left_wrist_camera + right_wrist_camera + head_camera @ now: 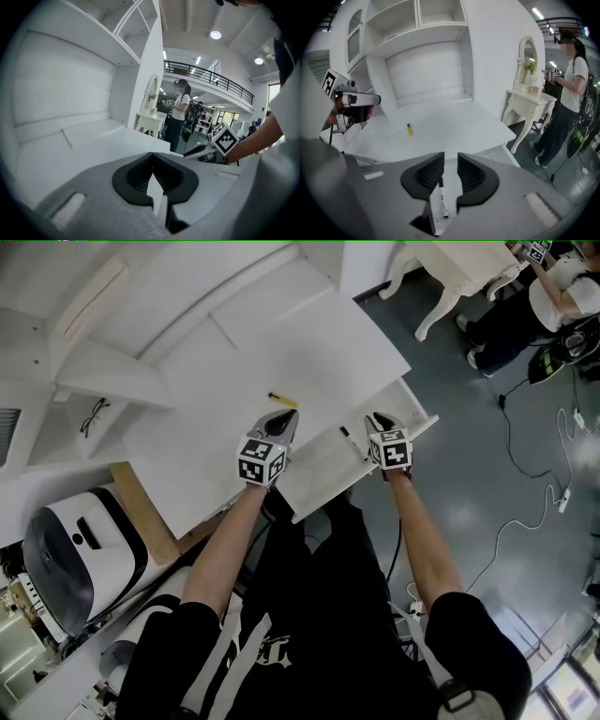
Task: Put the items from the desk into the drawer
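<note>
Marker [442, 204] in drawer [319, 474]; yellow item [283, 399] beyond drawer on surface [309, 343].
Right hand-held gripper [450, 161] apart, left hand-held gripper [153, 161] closed, empty; I'd pinch yellow item mid-body: looks light, stiff, slick.

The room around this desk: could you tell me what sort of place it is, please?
Probably a large indoor hall staged with furniture, not a home: a white desk, a dressing table on bare grey floor, and a balcony railing overhead.
</note>
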A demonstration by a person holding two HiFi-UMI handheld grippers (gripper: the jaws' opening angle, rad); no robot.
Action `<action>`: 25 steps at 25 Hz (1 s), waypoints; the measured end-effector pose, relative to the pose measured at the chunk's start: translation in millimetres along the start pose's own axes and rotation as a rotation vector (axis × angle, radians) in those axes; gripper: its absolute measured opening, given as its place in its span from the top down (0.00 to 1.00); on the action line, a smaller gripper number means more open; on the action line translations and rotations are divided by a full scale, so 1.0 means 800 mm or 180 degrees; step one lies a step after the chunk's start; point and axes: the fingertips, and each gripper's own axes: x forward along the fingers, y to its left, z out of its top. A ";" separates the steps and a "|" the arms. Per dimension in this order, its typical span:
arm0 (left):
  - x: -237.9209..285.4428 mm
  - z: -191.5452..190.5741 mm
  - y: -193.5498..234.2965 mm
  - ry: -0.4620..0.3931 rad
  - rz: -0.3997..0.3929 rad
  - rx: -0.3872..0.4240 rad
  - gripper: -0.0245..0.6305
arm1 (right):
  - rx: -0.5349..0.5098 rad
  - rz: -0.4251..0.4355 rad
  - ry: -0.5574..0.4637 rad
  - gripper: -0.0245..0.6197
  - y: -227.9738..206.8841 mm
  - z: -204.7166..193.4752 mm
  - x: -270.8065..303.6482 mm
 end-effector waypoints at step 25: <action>-0.128 0.148 0.035 -0.0789 0.0530 0.0130 0.96 | -0.0575 0.0157 -0.1271 0.61 0.058 0.237 -0.138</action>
